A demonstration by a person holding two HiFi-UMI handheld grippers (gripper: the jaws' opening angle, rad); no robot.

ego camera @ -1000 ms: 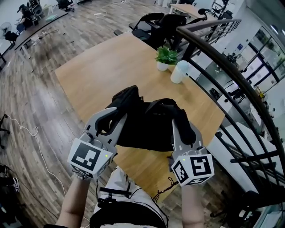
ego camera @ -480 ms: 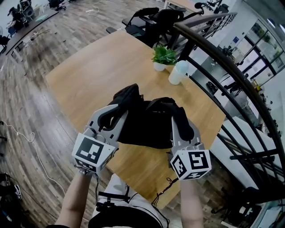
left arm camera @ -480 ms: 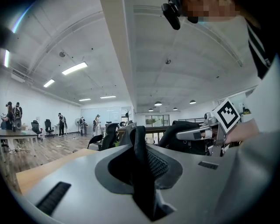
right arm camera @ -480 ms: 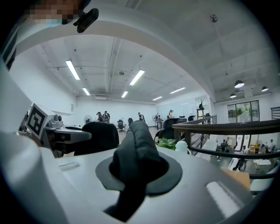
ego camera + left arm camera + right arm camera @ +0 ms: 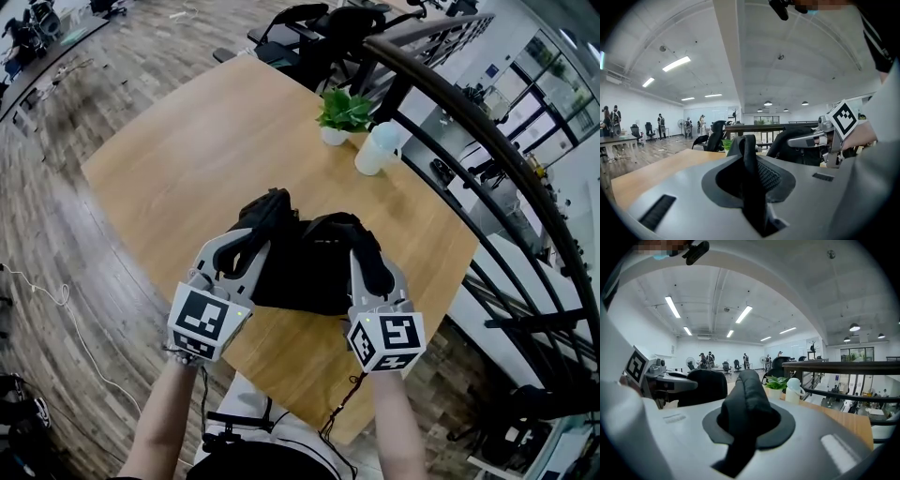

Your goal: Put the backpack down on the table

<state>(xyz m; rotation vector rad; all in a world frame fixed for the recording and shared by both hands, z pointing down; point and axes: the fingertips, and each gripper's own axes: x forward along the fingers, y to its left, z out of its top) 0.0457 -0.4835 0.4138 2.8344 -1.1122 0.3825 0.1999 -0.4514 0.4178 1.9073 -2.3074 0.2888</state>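
Observation:
A black backpack (image 5: 305, 267) hangs between my two grippers over the near part of the wooden table (image 5: 187, 159). I cannot tell whether its bottom touches the tabletop. My left gripper (image 5: 249, 242) is shut on a thin black strap (image 5: 750, 178) at the bag's left top. My right gripper (image 5: 367, 253) is shut on a thick padded strap (image 5: 746, 401) at the right top. Each gripper shows in the other's view: the right gripper (image 5: 816, 139) and the left gripper (image 5: 670, 383), both level with the bag's top.
A small potted plant (image 5: 343, 114) and a white jug (image 5: 376, 150) stand at the table's far right edge. A dark curved railing (image 5: 487, 122) runs along the right. Black office chairs (image 5: 309, 28) sit beyond the far end. Wood floor lies to the left.
Both grippers have sunk toward the tabletop and moved forward over it, carrying the backpack with them. Both grips on the straps are unchanged.

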